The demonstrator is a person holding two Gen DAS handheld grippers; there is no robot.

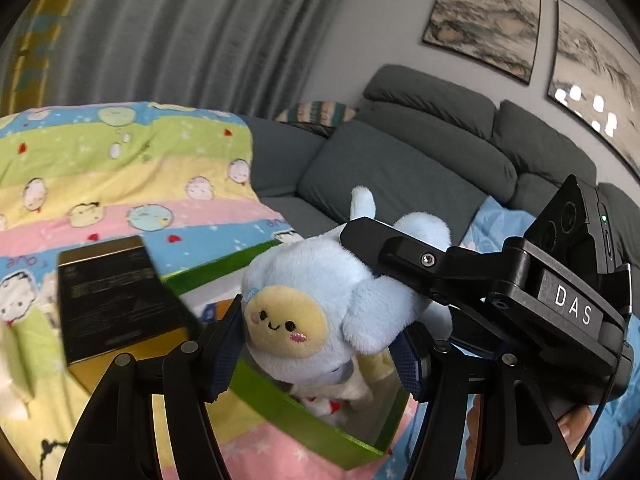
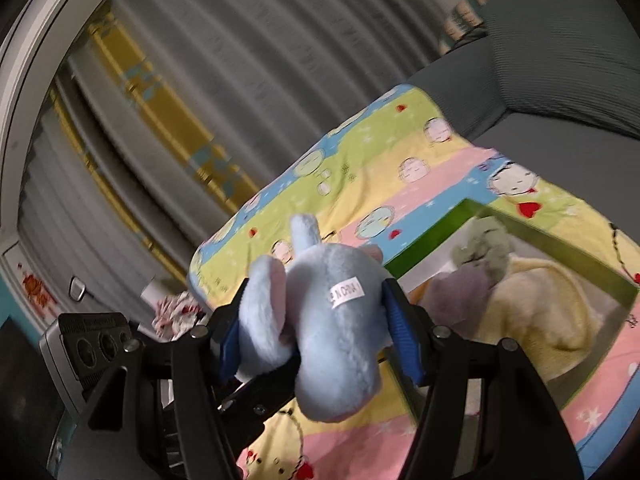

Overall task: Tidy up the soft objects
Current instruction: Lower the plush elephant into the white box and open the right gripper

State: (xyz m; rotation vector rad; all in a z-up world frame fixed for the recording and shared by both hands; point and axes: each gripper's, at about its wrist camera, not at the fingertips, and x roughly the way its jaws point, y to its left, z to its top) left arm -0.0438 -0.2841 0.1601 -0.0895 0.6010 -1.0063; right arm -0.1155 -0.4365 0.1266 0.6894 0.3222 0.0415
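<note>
A light blue plush toy (image 1: pixel 320 304) with a yellow smiling face hangs in the air over a green box (image 1: pixel 304 412) on the bed. My left gripper (image 1: pixel 320 356) closes its blue pads on the toy's head. My right gripper (image 2: pixel 316 332) closes on the toy's body (image 2: pixel 332 320), which shows a white label; its finger (image 1: pixel 384 248) reaches across the toy in the left wrist view. The green box (image 2: pixel 560 248) holds a yellow soft toy (image 2: pixel 544 312), a grey one (image 2: pixel 484 248) and a lilac one (image 2: pixel 460 292).
A striped cartoon blanket (image 1: pixel 120 176) covers the bed. A black and gold flat box (image 1: pixel 116 300) lies left of the green box. A grey sofa (image 1: pixel 420 148) stands behind, grey curtains (image 2: pixel 240 60) beyond. A small crumpled cloth (image 2: pixel 176 312) lies past the bed's end.
</note>
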